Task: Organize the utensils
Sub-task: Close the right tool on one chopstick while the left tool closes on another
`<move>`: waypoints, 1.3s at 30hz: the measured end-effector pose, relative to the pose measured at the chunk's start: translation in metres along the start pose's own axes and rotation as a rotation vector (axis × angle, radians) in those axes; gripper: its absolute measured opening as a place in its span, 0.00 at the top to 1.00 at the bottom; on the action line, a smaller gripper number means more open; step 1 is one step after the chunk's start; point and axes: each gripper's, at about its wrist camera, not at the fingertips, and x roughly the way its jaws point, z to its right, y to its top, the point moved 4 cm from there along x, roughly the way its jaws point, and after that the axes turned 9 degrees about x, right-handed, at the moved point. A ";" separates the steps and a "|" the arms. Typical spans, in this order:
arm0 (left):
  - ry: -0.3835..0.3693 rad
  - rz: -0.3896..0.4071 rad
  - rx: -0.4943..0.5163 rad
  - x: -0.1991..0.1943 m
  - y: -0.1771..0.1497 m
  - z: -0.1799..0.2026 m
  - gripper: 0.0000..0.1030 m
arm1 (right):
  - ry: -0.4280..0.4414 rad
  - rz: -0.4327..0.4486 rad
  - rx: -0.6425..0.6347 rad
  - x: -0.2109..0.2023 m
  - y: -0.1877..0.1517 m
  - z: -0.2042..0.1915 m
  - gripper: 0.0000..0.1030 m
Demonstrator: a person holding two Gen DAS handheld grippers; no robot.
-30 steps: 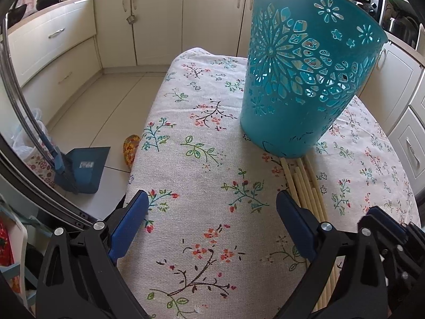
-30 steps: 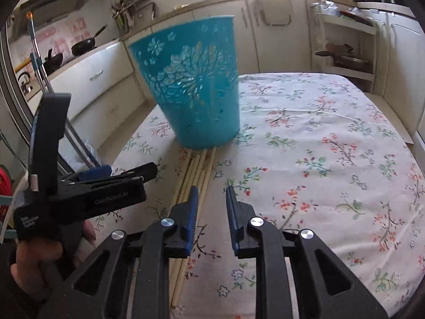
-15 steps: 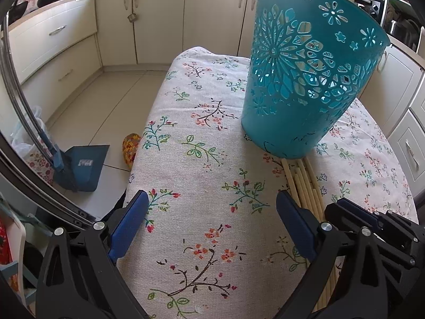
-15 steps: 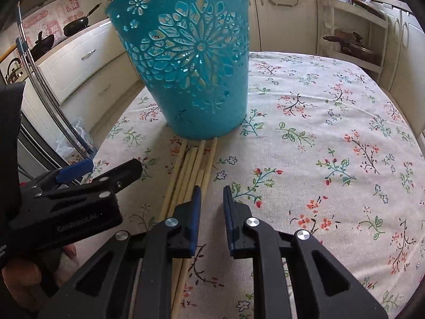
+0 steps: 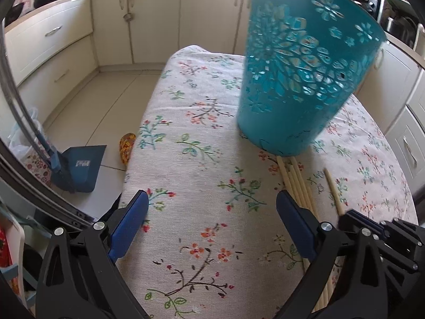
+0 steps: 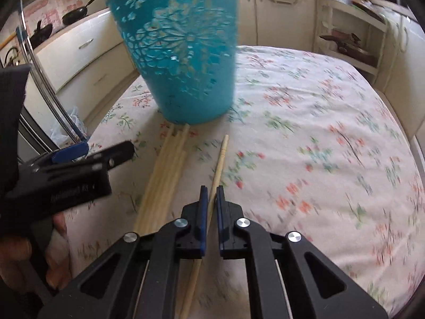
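Floral tablecloth [image 6: 305, 122] fills the kitchen view; right gripper [image 6: 210, 207] pinches one wooden stick [image 6: 218, 164] just right of the bundle [image 6: 164, 170] below the teal basket [image 6: 183, 61]; left gripper [image 5: 209, 223] gapes empty; thin stick may pivot or slip.
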 end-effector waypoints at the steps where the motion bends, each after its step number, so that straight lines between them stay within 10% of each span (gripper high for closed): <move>1: -0.010 -0.008 0.018 0.000 0.000 0.004 0.10 | 0.001 0.005 0.010 -0.003 -0.003 0.004 0.93; 23: 0.063 -0.096 0.099 0.013 0.005 0.036 0.12 | 0.063 0.025 0.050 -0.006 -0.006 0.013 0.93; 39: -0.047 -0.108 0.160 0.013 0.018 0.054 0.93 | 0.049 0.044 0.029 -0.004 -0.005 0.010 0.93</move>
